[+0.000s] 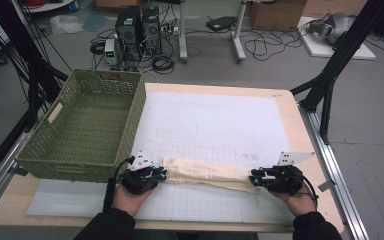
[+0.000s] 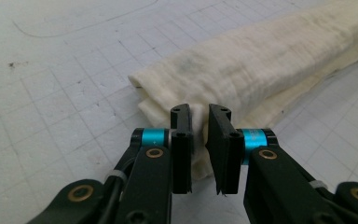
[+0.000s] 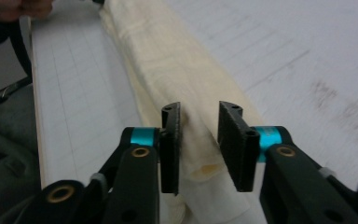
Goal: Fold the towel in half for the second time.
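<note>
Rolled cream cloth (image 1: 207, 175) lies on the gridded white mat (image 1: 220, 125) near my edge of the table (image 1: 300, 130), long axis running side to side between my two hands. My left gripper (image 1: 163, 174) sits at the cloth's left end, my right gripper (image 1: 253, 178) at its right end, each pointing inward along the roll. Left jaws are parted a little with the end fold between them; the pads look just off the fabric, so released. Right jaws stand wider, straddling the other end without pressing it, also let go. Green basket (image 1: 87, 127) stands on the left side, just beyond my left hand, so the left arm is nearer to it; I judge the roll goes there next.
</note>
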`<state>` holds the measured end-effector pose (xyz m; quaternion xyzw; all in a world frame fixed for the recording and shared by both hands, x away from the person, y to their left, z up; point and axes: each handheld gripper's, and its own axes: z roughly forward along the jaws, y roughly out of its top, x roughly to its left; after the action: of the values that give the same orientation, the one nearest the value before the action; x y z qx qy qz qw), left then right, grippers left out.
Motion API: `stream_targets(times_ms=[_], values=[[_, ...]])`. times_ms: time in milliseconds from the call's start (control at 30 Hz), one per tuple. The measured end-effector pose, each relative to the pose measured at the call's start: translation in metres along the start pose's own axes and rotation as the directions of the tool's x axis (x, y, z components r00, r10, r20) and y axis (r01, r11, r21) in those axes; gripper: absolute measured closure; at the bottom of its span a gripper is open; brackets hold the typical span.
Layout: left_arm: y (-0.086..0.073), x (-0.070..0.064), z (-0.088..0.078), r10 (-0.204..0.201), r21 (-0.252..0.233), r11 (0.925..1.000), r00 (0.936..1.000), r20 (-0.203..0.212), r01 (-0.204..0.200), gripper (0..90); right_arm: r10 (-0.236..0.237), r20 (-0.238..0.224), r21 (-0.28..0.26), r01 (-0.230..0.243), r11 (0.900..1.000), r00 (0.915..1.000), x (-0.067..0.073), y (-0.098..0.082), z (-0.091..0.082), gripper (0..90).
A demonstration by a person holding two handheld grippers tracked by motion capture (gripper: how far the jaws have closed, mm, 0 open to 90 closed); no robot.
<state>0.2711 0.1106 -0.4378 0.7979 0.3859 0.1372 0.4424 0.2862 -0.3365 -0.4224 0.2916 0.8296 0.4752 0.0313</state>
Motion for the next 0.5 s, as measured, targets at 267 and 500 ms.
stream_targets(times_ms=[267, 500], values=[[-0.001, 0.000, 0.000, 0.015, 0.011, 0.9998, 0.9999, 0.009, -0.015, 86.6, -0.039, -0.007, 0.030, 0.040, 0.999, 0.9992, 0.004, 0.020, 0.029, 70.7], [-0.002, 0.000, -0.006, 0.006, 0.011, 0.9999, 0.9997, 0.026, -0.006, 84.8, -0.054, -0.025, 0.140, 0.057, 0.989, 0.9982, 0.008, 0.002, 0.047, 73.5]])
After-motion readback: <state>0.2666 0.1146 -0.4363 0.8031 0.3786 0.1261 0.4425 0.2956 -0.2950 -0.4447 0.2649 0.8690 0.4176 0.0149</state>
